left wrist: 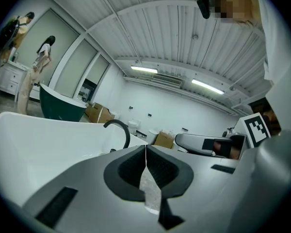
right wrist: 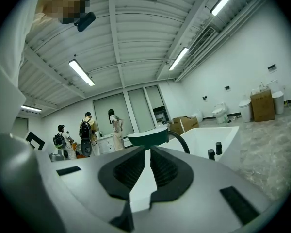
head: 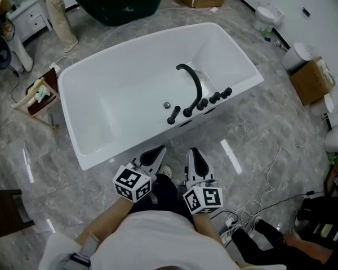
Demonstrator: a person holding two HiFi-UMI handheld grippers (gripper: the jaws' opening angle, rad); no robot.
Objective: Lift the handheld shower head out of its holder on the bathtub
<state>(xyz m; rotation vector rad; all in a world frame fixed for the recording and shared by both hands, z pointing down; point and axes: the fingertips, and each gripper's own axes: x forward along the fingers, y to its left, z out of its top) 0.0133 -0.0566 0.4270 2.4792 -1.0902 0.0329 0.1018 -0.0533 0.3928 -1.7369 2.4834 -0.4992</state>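
A white bathtub (head: 101, 103) fills the middle of the head view. On its near rim stands a row of black fittings: a curved spout (head: 191, 79), three knobs (head: 214, 98), and the stick-like handheld shower head (head: 173, 115) upright in its holder at the row's left end. My left gripper (head: 155, 152) and right gripper (head: 195, 154) hover side by side over the floor just short of the tub, apart from the fittings. Both have their jaws together and hold nothing. The left gripper view shows the spout (left wrist: 119, 128) beyond its shut jaws (left wrist: 145, 146). The right gripper view shows the spout (right wrist: 180, 140) and two knobs (right wrist: 214, 151).
A dark green tub (head: 121, 1) stands behind the white one. Cardboard boxes (head: 311, 80) and toilets (head: 268, 16) line the right wall. Cables (head: 259, 201) trail over the floor at lower right, near a crouched person (head: 281, 243). A small wooden stand (head: 36, 94) sits left of the tub.
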